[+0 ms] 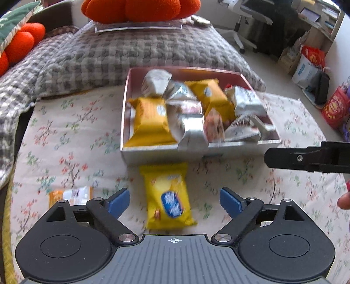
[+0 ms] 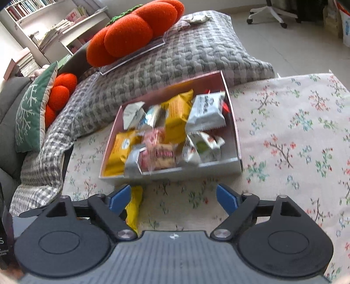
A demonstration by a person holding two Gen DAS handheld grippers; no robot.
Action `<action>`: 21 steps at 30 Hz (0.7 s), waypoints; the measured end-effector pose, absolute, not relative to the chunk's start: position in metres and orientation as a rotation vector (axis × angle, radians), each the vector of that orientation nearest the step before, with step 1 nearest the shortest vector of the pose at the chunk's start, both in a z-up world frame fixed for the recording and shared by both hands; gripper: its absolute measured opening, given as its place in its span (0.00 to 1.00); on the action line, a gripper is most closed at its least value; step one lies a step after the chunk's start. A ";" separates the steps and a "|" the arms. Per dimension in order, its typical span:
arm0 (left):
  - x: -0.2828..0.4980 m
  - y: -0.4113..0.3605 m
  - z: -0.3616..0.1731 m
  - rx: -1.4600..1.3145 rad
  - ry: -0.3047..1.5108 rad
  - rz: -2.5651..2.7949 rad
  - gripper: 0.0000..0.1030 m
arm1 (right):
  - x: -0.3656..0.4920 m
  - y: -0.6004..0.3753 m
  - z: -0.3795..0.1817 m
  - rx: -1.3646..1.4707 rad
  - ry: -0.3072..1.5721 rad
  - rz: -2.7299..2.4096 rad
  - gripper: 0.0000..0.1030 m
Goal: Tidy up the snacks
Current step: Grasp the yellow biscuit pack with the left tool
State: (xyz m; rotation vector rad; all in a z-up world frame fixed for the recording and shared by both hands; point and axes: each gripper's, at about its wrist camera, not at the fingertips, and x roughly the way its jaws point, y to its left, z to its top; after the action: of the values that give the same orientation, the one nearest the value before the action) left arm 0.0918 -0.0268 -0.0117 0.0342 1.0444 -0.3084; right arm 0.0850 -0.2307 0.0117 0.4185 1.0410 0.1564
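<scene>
A shallow silver box on the floral cloth holds several wrapped snacks, yellow, silver and white. A yellow snack packet lies on the cloth just in front of the box, between the blue pads of my left gripper, which stands open and does not touch it. My right gripper is open too, with only cloth between its fingers; the same yellow packet shows beside its left pad. An orange and white packet lies on the cloth at the left. A finger of the right gripper reaches in at the right.
A grey checked quilt rises behind the box, with an orange plush cushion on a clear tray. A green pillow and bookshelves stand at the left. An office chair and bags sit on the floor at the right.
</scene>
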 end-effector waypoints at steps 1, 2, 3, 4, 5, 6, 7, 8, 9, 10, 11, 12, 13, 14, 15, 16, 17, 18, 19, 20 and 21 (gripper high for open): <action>0.089 -0.025 -0.014 0.036 1.053 -0.305 0.88 | 0.083 -0.230 0.011 0.415 1.046 0.156 0.83; 0.086 -0.024 -0.015 0.039 1.061 -0.301 0.88 | 0.081 -0.228 0.009 0.407 1.053 0.156 0.84; 0.083 -0.022 -0.017 0.040 1.067 -0.293 0.88 | 0.079 -0.227 0.009 0.401 1.058 0.155 0.85; 0.080 -0.020 -0.019 0.038 1.073 -0.281 0.88 | 0.077 -0.225 0.008 0.393 1.062 0.154 0.85; 0.078 -0.018 -0.021 0.036 1.080 -0.268 0.88 | 0.075 -0.224 0.007 0.387 1.067 0.153 0.86; 0.075 -0.016 -0.023 0.032 1.084 -0.259 0.88 | 0.073 -0.223 0.006 0.383 1.071 0.153 0.87; 0.073 -0.014 -0.025 0.027 1.085 -0.254 0.89 | 0.071 -0.222 0.004 0.383 1.074 0.155 0.88; 0.070 -0.012 -0.028 0.022 1.086 -0.249 0.89 | 0.069 -0.220 0.002 0.383 1.080 0.157 0.88; 0.068 -0.010 -0.031 0.019 1.089 -0.244 0.89 | 0.068 -0.220 0.000 0.383 1.087 0.156 0.88; 0.067 -0.009 -0.033 0.020 1.093 -0.239 0.89 | 0.066 -0.219 -0.002 0.382 1.095 0.153 0.88; 0.066 -0.008 -0.036 0.022 1.099 -0.233 0.89 | 0.065 -0.218 -0.004 0.380 1.103 0.150 0.88; 0.066 -0.007 -0.038 0.025 1.102 -0.229 0.88 | 0.064 -0.217 -0.006 0.374 1.112 0.147 0.88; 0.066 -0.007 -0.040 0.030 1.104 -0.227 0.88 | 0.063 -0.217 -0.008 0.366 1.119 0.142 0.88; 0.066 -0.006 -0.042 0.033 1.105 -0.225 0.88 | 0.062 -0.216 -0.009 0.357 1.124 0.135 0.88; 0.066 -0.005 -0.043 0.035 1.104 -0.224 0.88 | 0.062 -0.215 -0.010 0.347 1.129 0.128 0.88; 0.066 -0.005 -0.044 0.036 1.100 -0.226 0.88 | 0.062 -0.215 -0.011 0.338 1.132 0.124 0.88; 0.067 -0.005 -0.045 0.036 1.094 -0.227 0.88 | 0.061 -0.214 -0.012 0.332 1.134 0.120 0.89; 0.067 -0.004 -0.047 0.036 1.087 -0.229 0.88 | 0.061 -0.213 -0.013 0.327 1.137 0.119 0.89; 0.067 -0.004 -0.048 0.038 1.080 -0.231 0.88 | 0.060 -0.212 -0.014 0.322 1.140 0.120 0.89; 0.067 -0.003 -0.049 0.039 1.073 -0.230 0.88 | 0.060 -0.211 -0.015 0.319 1.144 0.120 0.89; 0.068 -0.003 -0.050 0.036 1.068 -0.231 0.88 | 0.060 -0.210 -0.016 0.315 1.148 0.120 0.89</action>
State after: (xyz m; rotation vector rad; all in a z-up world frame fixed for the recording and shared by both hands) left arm 0.0682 -0.0031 -0.0504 0.0357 1.0679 -0.2307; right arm 0.0602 -0.2103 -0.0163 0.3152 1.1478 0.1202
